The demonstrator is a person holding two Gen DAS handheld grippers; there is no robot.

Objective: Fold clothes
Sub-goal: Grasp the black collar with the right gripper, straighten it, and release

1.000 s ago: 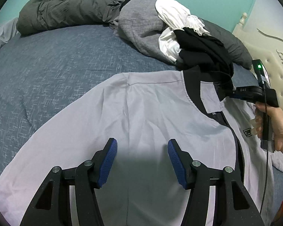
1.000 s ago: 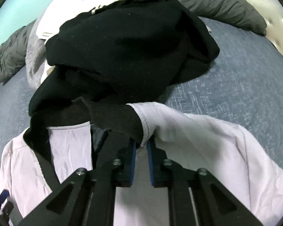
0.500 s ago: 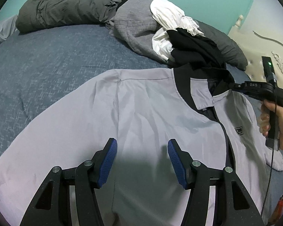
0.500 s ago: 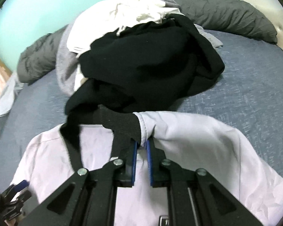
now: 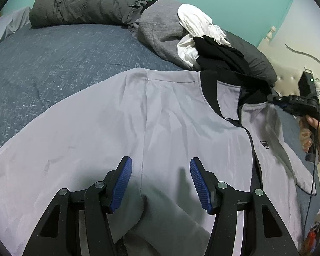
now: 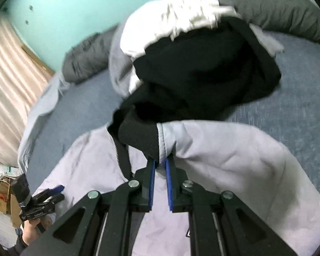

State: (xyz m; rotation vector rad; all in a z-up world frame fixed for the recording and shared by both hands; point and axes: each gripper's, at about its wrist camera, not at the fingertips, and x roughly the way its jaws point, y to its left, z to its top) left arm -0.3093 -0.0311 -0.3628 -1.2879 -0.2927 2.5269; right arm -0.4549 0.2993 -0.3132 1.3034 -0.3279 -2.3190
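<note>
A light grey jacket (image 5: 164,128) with a black collar (image 6: 138,136) lay spread flat on the bed, front up. Its collar was lifted up at the far right.

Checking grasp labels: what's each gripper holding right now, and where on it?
Right gripper: shut on the jacket, pinching its edge where the black collar ends. Left gripper: open above the jacket, holding nothing.

Jacket (image 5: 160,117) spread on bed (image 5: 53,64), clothes pile (image 5: 181,32) behind it
</note>
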